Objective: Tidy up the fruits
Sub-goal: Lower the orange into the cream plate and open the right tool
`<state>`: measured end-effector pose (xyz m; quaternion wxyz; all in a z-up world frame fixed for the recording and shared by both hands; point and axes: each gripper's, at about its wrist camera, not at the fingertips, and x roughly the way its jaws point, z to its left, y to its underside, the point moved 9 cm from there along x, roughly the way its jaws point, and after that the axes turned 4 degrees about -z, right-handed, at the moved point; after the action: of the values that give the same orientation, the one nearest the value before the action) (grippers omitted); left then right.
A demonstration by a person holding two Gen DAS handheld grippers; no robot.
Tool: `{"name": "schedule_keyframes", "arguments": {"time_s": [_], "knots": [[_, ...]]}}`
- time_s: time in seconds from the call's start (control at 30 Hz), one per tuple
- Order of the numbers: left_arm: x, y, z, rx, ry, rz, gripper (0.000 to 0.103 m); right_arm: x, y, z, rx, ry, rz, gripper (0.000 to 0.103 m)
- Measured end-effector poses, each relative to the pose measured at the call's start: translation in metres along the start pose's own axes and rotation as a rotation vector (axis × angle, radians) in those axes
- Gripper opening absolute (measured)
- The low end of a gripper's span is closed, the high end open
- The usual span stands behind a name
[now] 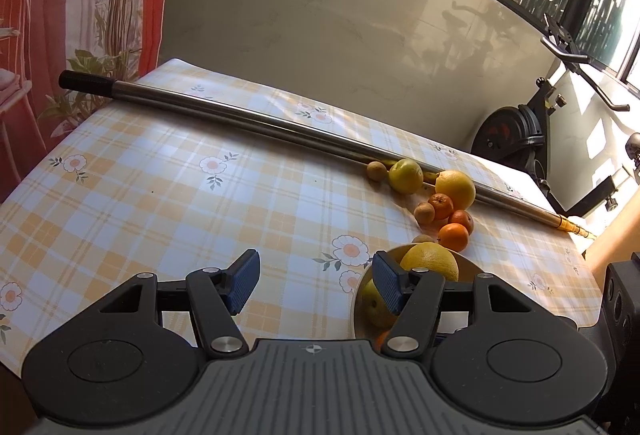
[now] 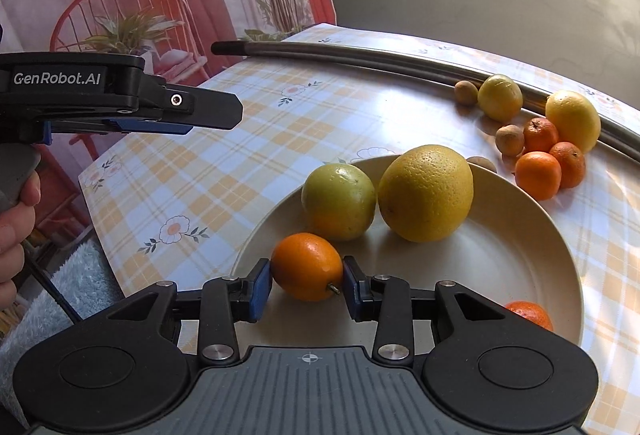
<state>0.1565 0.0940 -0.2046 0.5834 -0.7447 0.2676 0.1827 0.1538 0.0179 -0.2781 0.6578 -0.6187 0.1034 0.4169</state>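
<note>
- My right claw (image 2: 307, 284) gripped a small orange (image 2: 307, 266) over the plate (image 2: 520, 235).
- My left claw (image 1: 316, 281) stood open, empty.
- 3 fruits sat plated; about 8 waited by the metal pole (image 2: 400, 61).

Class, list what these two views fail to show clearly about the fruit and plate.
- Left wrist view: most of the plate hidden behind the left gripper.
- Right wrist view: a tangerine partly covered by the right gripper.
- Right wrist view: a small brown fruit half hidden behind the plate's rim.
</note>
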Motion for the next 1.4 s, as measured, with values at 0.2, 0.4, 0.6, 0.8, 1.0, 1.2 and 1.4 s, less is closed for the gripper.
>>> {"name": "schedule_keyframes", "arguments": {"time_s": [0.2, 0.4, 0.6, 0.8, 1.0, 1.2, 1.4], "knots": [[0.0, 0.002, -0.004, 0.02, -0.009, 0.007, 0.065, 0.004, -0.002, 0.001, 0.013, -0.025, 0.004, 0.035], [-0.002, 0.004, -0.008, 0.031, -0.004, 0.012, 0.065, 0.004, -0.005, 0.002, 0.017, -0.033, -0.005, 0.035], [-0.004, 0.004, -0.007, 0.033, -0.013, 0.017, 0.065, -0.003, -0.005, 0.002, 0.018, -0.036, -0.027, 0.036], [-0.005, 0.005, -0.01, 0.046, -0.019, 0.019, 0.065, -0.018, -0.004, -0.009, 0.076, -0.035, -0.075, 0.036], [-0.007, 0.004, -0.014, 0.055, -0.02, 0.019, 0.065, -0.043, -0.002, -0.03, 0.144, 0.015, -0.153, 0.036], [-0.007, 0.007, -0.019, 0.073, -0.021, 0.026, 0.066, -0.067, 0.001, -0.055, 0.192, 0.075, -0.213, 0.036], [-0.009, 0.008, -0.022, 0.086, -0.021, 0.035, 0.066, -0.084, -0.002, -0.082, 0.254, 0.118, -0.271, 0.036]]}}
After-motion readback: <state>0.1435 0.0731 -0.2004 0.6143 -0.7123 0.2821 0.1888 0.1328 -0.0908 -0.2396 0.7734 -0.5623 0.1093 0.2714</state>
